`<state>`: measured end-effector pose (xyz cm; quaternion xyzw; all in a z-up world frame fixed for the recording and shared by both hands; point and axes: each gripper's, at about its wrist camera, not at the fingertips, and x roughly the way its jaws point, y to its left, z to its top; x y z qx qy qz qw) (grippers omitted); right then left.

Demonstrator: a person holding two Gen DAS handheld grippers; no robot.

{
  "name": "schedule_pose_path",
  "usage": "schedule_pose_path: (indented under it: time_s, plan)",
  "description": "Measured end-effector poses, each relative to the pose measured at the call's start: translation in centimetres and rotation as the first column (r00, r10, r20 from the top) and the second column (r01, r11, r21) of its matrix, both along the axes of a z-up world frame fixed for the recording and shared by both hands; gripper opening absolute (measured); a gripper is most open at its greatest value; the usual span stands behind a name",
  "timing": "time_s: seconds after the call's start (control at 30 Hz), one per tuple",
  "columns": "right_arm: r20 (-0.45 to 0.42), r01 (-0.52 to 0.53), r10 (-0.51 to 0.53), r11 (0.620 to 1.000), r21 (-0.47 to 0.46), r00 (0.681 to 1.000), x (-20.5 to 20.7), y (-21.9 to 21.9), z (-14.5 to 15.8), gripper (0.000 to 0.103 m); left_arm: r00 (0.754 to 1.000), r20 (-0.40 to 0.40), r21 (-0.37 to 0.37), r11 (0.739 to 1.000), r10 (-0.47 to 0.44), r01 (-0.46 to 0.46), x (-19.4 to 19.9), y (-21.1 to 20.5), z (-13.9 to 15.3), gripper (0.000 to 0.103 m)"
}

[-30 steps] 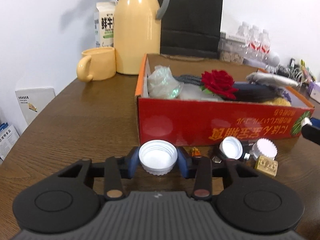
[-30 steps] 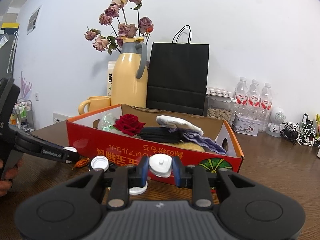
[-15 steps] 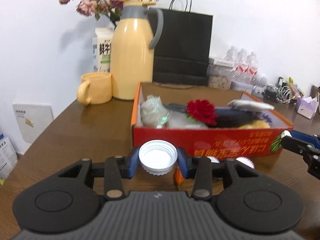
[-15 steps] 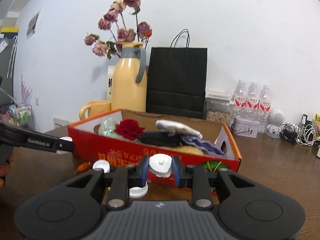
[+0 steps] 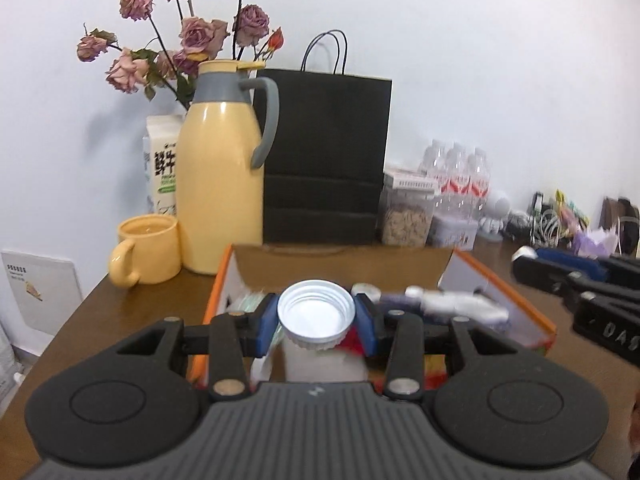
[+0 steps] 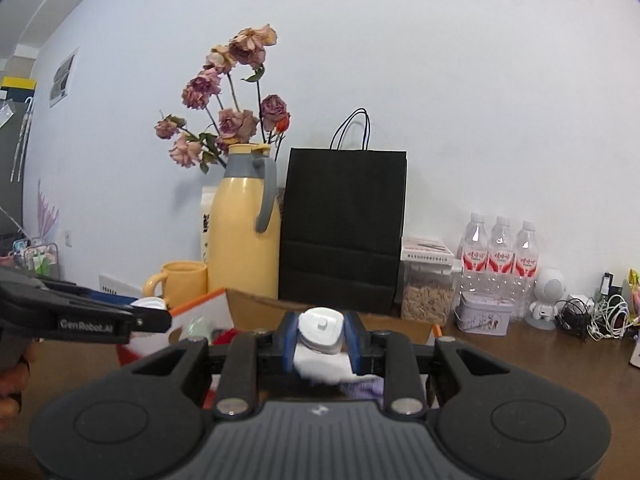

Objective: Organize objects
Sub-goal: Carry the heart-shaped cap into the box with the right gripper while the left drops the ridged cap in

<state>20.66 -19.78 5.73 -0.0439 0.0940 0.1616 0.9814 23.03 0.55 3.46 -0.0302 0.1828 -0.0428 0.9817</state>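
Observation:
My left gripper (image 5: 317, 315) is shut on a wide white screw cap (image 5: 316, 313), its hollow side facing the camera, held in the air over the near edge of the red cardboard box (image 5: 516, 284). My right gripper (image 6: 321, 330) is shut on a smaller white flip-top cap (image 6: 321, 327), also raised above the box (image 6: 200, 300). Each gripper shows in the other's view: the right one (image 5: 524, 258) at the right edge, the left one (image 6: 150, 314) at the left edge with its cap. Cloth items and a red flower lie in the box, mostly hidden behind the grippers.
Behind the box stand a yellow thermos jug (image 5: 222, 192), a yellow mug (image 5: 148, 248), a milk carton (image 5: 162, 164), dried roses (image 5: 192, 36) and a black paper bag (image 5: 326, 156). A seed jar (image 6: 426, 284), water bottles (image 6: 500, 256), a tin and cables (image 6: 592, 314) sit to the right.
Both grippers have risen with their caps from table level to above the box. The loose caps in front of the box have dropped out of sight.

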Motion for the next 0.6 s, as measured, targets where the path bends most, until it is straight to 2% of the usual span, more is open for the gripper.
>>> schedule_pose_path:
  time_s: [0.2,0.33,0.4,0.6]
  plan:
    - [-0.012,0.018,-0.018,0.999,0.027,1.0,4.1,0.9,1.0,0.024,0.999,0.03,-0.015,0.999,0.034,-0.033,4.0,-1.6,0.8,0.041]
    - [-0.029,0.052,-0.05,0.997,0.065,0.998,7.1,1.1,1.0,0.024,0.996,0.032,-0.028,0.996,0.082,-0.081,7.0,-2.4,0.3,0.041]
    - [-0.049,0.067,-0.063,0.994,0.091,0.997,8.3,0.9,0.4,0.024,0.996,0.019,-0.028,0.996,0.083,-0.083,7.9,-2.4,-0.2,0.042]
    - [-0.145,0.041,-0.029,0.996,0.079,0.989,10.1,0.7,-2.1,0.024,0.996,-0.028,-0.024,0.996,0.083,-0.084,9.0,-1.7,-1.8,0.041]
